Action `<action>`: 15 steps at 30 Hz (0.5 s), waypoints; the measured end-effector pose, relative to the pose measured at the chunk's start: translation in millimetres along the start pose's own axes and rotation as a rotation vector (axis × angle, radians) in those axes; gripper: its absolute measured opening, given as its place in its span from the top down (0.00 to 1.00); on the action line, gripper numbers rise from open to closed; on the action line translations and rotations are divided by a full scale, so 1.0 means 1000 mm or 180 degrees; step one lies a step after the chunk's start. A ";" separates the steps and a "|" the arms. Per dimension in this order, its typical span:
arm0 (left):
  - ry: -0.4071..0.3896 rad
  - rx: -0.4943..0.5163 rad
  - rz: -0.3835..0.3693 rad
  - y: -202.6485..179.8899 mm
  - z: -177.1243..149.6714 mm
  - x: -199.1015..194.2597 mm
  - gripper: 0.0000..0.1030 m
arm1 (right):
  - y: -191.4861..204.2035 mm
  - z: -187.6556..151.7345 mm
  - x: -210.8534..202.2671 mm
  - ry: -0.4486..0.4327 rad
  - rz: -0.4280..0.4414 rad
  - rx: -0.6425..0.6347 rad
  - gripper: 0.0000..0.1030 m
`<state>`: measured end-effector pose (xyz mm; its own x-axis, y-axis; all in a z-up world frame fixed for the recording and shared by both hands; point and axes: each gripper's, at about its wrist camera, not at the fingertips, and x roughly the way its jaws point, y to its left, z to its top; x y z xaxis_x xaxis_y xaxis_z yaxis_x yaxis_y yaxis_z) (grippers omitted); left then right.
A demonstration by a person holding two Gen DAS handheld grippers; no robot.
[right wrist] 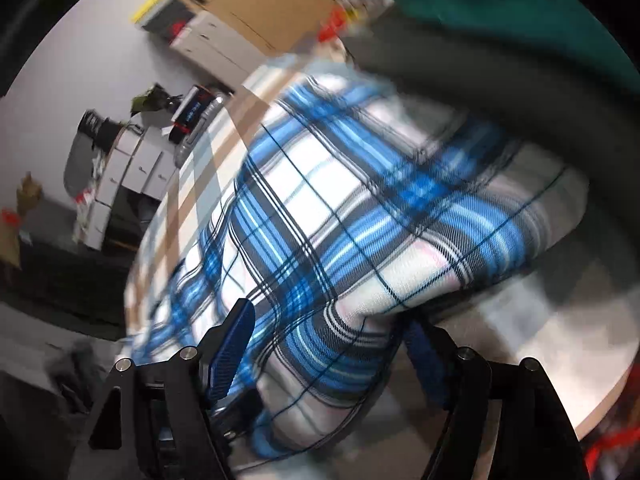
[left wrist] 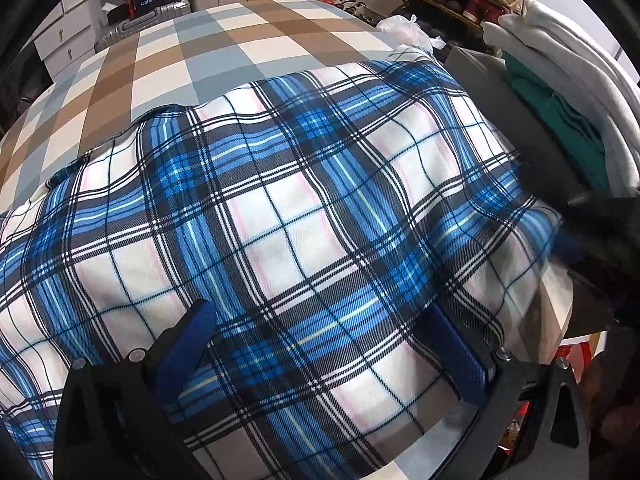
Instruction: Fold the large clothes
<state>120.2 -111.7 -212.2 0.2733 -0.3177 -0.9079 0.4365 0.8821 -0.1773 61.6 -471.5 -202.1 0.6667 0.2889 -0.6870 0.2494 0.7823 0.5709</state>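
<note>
A soft blue, white and black plaid garment (left wrist: 280,208) lies in a rumpled, pillowy mound across the near edge of a table covered by a brown, grey and cream checked cloth (left wrist: 224,48). The left gripper (left wrist: 324,344) is spread wide, its ribbed blue pads straddling the fabric. The right gripper (right wrist: 332,344) is likewise spread, a bulging fold between its pads, in a blurred view.

The plaid blanket (left wrist: 280,216) is a soft, matt cloth with a fine twill weave in blue, white and black. The checked bedcover (left wrist: 192,52) under it is smooth, matt fabric. The left gripper (left wrist: 320,352) has matt black plastic arms, ribbed blue pads (left wrist: 188,344) and shiny metal screws.
</note>
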 end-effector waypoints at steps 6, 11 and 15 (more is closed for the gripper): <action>0.0022 0.0049 0.0037 -0.002 0.001 0.001 0.01 | 0.011 -0.001 -0.015 -0.0199 0.0286 -0.0515 0.28; 0.0040 0.0061 0.0051 -0.004 0.004 0.003 0.01 | -0.037 0.008 -0.003 0.0446 0.0095 0.0336 0.28; 0.0044 0.0097 0.0101 -0.007 0.005 0.005 0.01 | -0.039 0.014 -0.004 0.0536 -0.0011 0.0254 0.28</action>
<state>122.9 -121.0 -213.6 0.2757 -0.2849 -0.9180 0.4538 0.8805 -0.1369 58.9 -511.0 -215.4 0.5405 0.3798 -0.7508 0.3108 0.7391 0.5976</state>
